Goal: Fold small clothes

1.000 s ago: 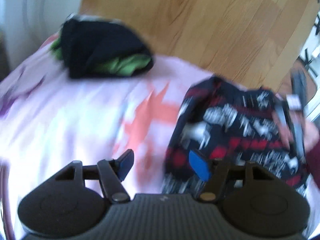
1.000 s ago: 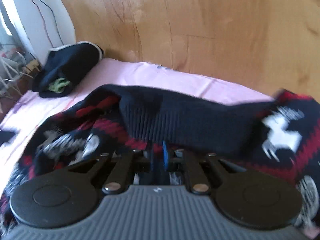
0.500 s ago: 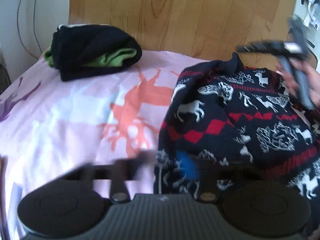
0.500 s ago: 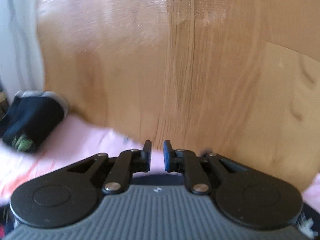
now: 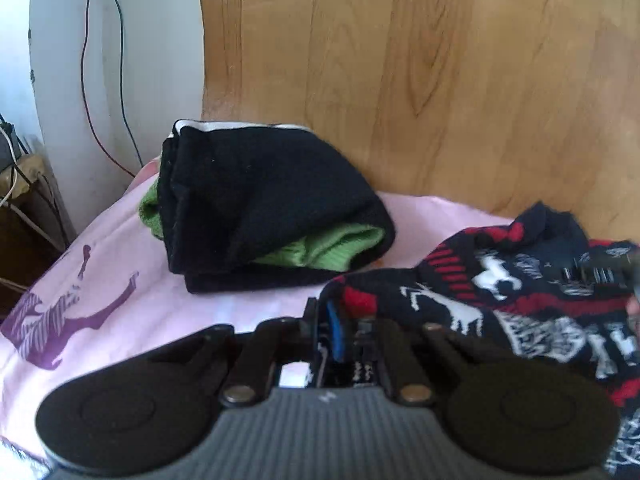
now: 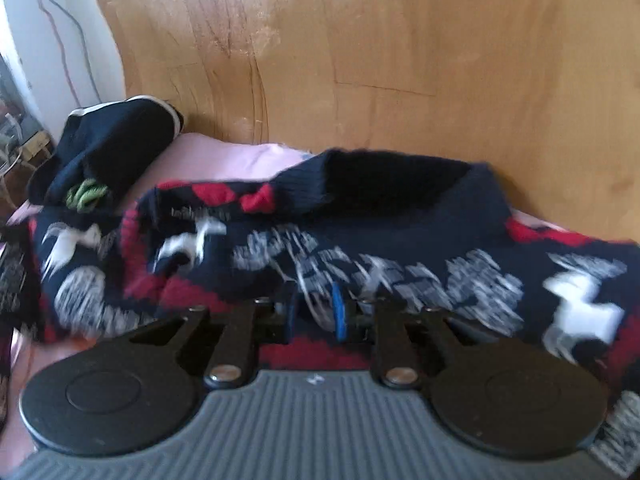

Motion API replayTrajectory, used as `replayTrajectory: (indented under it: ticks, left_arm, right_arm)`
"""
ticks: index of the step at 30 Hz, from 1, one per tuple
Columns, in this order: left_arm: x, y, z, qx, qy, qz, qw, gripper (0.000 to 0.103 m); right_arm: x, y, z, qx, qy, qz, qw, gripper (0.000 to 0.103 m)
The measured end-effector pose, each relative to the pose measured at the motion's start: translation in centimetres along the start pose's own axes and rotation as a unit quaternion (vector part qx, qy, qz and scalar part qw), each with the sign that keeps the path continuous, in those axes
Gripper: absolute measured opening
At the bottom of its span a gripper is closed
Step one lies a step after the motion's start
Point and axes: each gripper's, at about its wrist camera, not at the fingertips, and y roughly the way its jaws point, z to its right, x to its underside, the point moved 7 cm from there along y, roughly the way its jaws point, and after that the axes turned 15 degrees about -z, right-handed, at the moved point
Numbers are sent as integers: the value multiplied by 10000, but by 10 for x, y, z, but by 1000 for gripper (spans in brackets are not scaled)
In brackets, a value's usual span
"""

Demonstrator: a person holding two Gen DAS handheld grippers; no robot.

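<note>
Patterned sweater (image 6: 320,248): navy, red and white reindeer knit, rumpled, lying across pink sheet (image 5: 120,280), collar far.

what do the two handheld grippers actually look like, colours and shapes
Both look alike. The left gripper and right gripper each have a grey ribbed body with a small white mark, two round black discs at the sides, black linkage arms with silver rivets, and black fingers faced with blue pads. No cables or sleeves are visible.

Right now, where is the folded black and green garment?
The folded black and green garment lies at the pink sheet's far left, against the wooden headboard, left of the reindeer sweater.
</note>
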Motion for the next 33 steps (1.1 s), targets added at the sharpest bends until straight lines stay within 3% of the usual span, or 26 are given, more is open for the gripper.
replayTrajectory:
  ticks: [4,6,10,11,14,17,21,24,26,33]
  left_arm:
    - [-13,12,-21,-460,-270,30,9986,6]
    - [-13,16,-27,-371,-411,-123,9984,11]
    - [1,-2,-25,-552,-170,-18,9983,17]
    - [8,-13,-25,-530,-144,42,9985,23]
    - [32,-50,-17,-29,-34,215,9998,34]
    - [71,-82,7,802,298,140,9962,45]
    - [132,-101,38,1922,580,-349,9790,48]
    - [168,-102,59,2568,582,-748,9618,52]
    - [187,-102,69,2748,647,-920,9549,54]
    - [227,-100,97,2892,690,-1305,9458,53]
  right_arm:
    - [-48,32,-3,188,148,169,9996,25]
    - [-60,40,4,321,503,245,9979,27]
    - [-46,11,12,127,503,295,9982,29]
    - [-37,-4,18,71,510,342,9981,29]
    - [5,-66,40,-10,491,498,9976,29]
    - [64,-130,60,14,453,642,9969,31]
    - [158,-195,71,295,569,755,9951,33]
    - [224,-216,70,552,808,743,9924,33]
    - [264,-222,66,499,1054,652,9910,34]
    - [350,-228,29,535,1395,592,9870,41]
